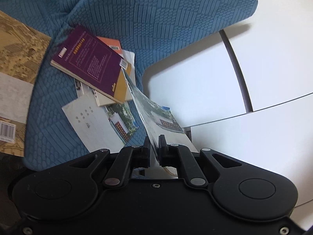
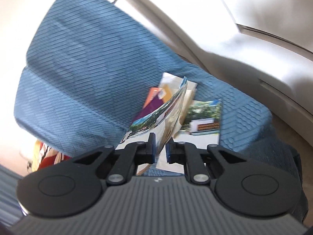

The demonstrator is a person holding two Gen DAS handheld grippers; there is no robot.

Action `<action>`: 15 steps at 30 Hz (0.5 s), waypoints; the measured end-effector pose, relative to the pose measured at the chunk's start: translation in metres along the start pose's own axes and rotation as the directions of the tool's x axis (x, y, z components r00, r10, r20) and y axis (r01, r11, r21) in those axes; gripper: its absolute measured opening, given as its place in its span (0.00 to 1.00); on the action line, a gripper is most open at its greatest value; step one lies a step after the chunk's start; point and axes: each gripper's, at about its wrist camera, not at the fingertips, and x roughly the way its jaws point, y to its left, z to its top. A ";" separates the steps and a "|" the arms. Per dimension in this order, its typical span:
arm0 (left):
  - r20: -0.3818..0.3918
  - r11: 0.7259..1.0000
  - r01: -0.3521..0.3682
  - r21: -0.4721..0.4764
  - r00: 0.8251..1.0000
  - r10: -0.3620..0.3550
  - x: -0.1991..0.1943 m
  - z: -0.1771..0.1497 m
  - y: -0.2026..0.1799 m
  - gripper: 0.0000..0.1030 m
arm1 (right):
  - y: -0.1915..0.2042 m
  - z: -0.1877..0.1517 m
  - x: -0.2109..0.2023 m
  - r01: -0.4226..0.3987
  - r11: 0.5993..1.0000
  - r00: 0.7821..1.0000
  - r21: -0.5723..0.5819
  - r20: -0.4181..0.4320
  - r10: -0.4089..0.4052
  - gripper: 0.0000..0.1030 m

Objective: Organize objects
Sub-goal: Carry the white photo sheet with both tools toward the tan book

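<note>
Both grippers are clamped on thin booklets: the left gripper (image 1: pixel 154 143) pinches the edge of a photo-cover booklet (image 1: pixel 156 115), and the right gripper (image 2: pixel 160 145) bites a curling booklet (image 2: pixel 166 105) — held by a corner, it bows. Beyond lie a purple book (image 1: pixel 90 60) atop other volumes and a flat pamphlet (image 1: pixel 93 121), all on the blue sofa cushion (image 1: pixel 156 19). Best, I judge, to lift slowly and keep the pages hanging straight — a fast swing could tear them.
</note>
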 end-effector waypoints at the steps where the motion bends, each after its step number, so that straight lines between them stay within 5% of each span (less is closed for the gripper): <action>1: 0.008 1.000 -0.002 -0.002 1.000 0.002 -0.006 0.001 0.003 0.06 | 0.004 -0.002 0.002 -0.005 1.000 1.000 -0.007 -0.005 0.005 0.12; 15: 0.097 1.000 -0.002 -0.018 0.995 0.003 -0.078 0.009 0.028 0.07 | 0.067 -0.031 0.010 -0.079 0.987 0.996 -0.139 -0.045 0.074 0.10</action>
